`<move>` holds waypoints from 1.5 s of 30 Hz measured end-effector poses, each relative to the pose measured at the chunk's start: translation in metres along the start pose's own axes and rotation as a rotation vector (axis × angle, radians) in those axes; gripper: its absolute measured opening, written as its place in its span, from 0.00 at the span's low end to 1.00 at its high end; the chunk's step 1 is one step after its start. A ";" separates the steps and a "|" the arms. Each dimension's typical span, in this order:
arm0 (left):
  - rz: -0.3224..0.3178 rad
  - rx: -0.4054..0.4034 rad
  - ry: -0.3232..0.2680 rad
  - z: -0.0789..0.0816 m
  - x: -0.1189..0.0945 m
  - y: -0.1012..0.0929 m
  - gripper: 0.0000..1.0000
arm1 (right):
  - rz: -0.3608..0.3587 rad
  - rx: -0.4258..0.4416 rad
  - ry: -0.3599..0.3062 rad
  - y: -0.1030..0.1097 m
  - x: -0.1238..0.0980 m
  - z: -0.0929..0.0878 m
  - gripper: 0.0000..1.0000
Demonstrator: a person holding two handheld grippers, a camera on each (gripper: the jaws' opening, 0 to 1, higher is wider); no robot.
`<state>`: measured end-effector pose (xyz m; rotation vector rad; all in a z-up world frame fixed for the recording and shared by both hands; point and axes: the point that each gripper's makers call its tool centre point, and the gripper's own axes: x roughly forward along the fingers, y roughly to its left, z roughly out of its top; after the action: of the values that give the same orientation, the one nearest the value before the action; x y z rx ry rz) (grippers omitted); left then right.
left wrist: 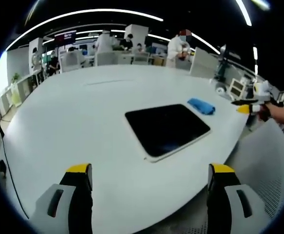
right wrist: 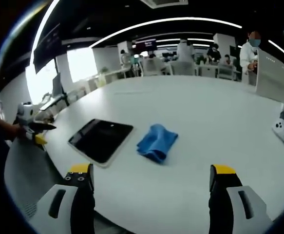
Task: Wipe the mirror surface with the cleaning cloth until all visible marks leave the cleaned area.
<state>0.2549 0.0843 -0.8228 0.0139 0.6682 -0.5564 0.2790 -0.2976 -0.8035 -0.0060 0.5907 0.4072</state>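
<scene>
Both hand-held grippers gape empty (cloth [right wrist: 156, 141] beside mirror [right wrist: 101, 140], untouched).

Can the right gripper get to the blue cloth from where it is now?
Probably yes. In the right gripper view the blue cloth lies on bare table ahead of the open right gripper, beside the mirror, with nothing between jaws and cloth.

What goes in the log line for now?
cloth beside mirror, untouched | left tool open | right tool open | wiping not started
</scene>
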 end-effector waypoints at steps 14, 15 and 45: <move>-0.015 0.003 0.013 -0.002 0.000 -0.003 0.99 | -0.030 0.010 -0.013 -0.003 0.007 0.020 0.95; -0.015 0.003 0.013 -0.002 0.000 -0.003 0.99 | -0.033 0.016 -0.013 -0.004 0.007 0.022 0.95; -0.019 -0.006 0.008 -0.002 0.000 -0.003 0.99 | -0.086 0.007 -0.086 -0.031 0.076 0.102 0.84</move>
<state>0.2524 0.0819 -0.8242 0.0040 0.6788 -0.5725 0.4028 -0.2858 -0.7630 -0.0073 0.5047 0.3203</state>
